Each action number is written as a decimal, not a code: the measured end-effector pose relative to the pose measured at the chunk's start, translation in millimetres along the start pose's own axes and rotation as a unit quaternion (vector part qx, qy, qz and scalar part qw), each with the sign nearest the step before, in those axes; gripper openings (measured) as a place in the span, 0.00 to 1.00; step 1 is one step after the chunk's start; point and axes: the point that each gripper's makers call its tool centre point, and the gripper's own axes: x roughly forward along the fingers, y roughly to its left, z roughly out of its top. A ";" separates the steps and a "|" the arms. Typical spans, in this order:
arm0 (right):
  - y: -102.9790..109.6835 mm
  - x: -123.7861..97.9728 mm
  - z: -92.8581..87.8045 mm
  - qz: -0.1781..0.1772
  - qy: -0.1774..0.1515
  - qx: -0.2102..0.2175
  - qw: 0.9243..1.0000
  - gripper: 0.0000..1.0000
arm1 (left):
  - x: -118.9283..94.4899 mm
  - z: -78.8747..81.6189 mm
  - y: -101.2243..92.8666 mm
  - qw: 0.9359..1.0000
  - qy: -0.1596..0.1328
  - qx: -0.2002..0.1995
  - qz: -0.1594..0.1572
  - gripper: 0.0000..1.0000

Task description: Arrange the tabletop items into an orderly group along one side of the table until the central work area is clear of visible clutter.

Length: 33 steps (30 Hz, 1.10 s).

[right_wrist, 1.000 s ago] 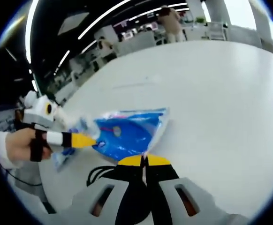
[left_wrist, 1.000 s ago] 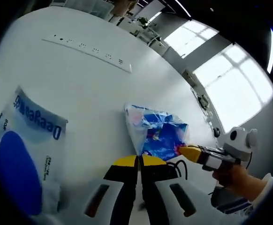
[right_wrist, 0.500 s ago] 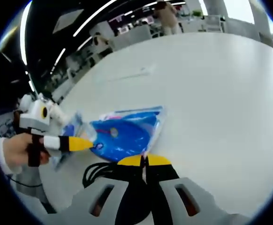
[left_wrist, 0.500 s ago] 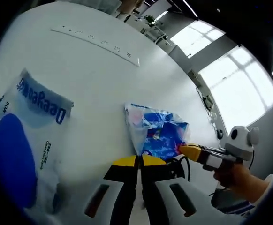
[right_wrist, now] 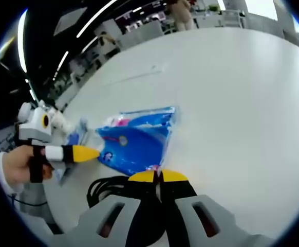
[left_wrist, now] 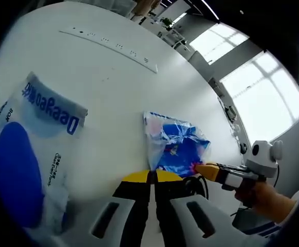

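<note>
Leftmost in the left gripper view, a large white pack with a blue oval and blue lettering [left_wrist: 23, 154] lies flat on the white tabletop [left_wrist: 113, 87], well apart from the long power strip [left_wrist: 111, 45] set into the surface farther off. Toward the middle, a crinkled blue and clear plastic bag [left_wrist: 175, 144] rests on the tabletop just beyond the yellow tips of the left tool [left_wrist: 151, 177], whose 2 jaws stand pressed together with the bag's near edge at their tips; whether they pinch the film cannot be told. A loop of black cable [left_wrist: 197, 181] lies just beside the bag's near corner. At the right, the right tool [left_wrist: 203, 169] comes in held by a hand [left_wrist: 265, 198], its yellow tip touching the bag's right corner. In the right gripper view, the left tool [right_wrist: 90, 153] enters from the left in a hand [right_wrist: 18, 164], its yellow tip against the left end of the same bag [right_wrist: 136, 141], with the white and blue pack [right_wrist: 72, 146] partly hidden behind it. The black cable [right_wrist: 108, 188] coils on the tabletop [right_wrist: 231, 103] below the bag. At the bottom centre the right tool [right_wrist: 159, 177] has its 2 jaws closed together, the bag's near corner meeting their tips.
</note>
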 end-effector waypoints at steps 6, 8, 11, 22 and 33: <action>-1.2 -2.1 0.9 -0.004 -0.005 0.001 1.000 0.04 | -3.9 0.4 1.6 1.000 -0.005 -0.004 0.000 0.04; -1.9 -4.7 1.9 -0.009 -0.011 -0.003 1.000 0.11 | -6.6 0.8 2.4 1.000 -0.010 -0.004 0.001 0.08; -1.0 -8.6 2.5 -0.011 -0.018 -0.001 1.000 0.22 | -12.1 1.1 0.4 1.000 -0.017 -0.004 -0.004 0.17; 9.1 -49.6 -6.5 -0.015 -0.055 -0.001 0.998 0.41 | -48.1 -1.5 -10.8 0.998 -0.042 0.040 -0.023 0.50; 21.3 -102.3 -22.5 -0.016 -0.098 0.026 0.995 0.49 | -108.2 -4.8 -12.3 0.992 -0.112 0.031 -0.042 0.86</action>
